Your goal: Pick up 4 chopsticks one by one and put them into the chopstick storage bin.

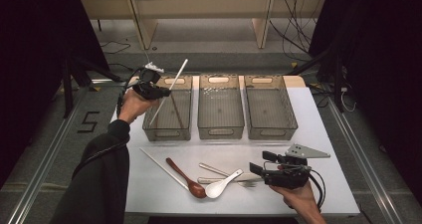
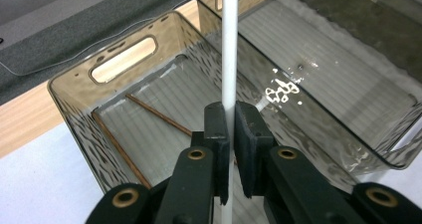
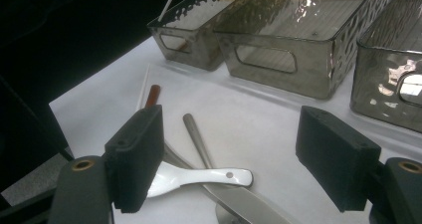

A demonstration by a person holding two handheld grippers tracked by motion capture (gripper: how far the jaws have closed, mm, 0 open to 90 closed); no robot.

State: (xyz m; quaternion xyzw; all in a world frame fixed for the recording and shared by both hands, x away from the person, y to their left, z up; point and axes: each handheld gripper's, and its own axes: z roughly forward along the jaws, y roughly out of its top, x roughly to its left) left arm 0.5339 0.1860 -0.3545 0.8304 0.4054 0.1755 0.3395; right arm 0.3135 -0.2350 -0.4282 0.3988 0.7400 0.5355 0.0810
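Nearest, the right gripper (image 1: 256,163) waits with fingers wide just right of the white spoon (image 1: 221,184) on the desk (image 1: 338,194). Beyond the spoon, the left gripper (image 1: 166,91) pinches a white chopstick (image 1: 169,90) tilted over the left bin (image 1: 166,133); sorting seems underway, and next it should lower and let go. The left gripper view reveals two brown chopsticks (image 2: 157,114) already lying in that bin.

I hold a long, thin white chopstick (image 2: 228,50) pinched near its lower part, slanted over the left bin (image 1: 169,127) of smoky clear plastic, its lower end dipping inside and its top pointing up and away. Two brown chopsticks (image 2: 157,114) already lie on that bin's ribbed floor.
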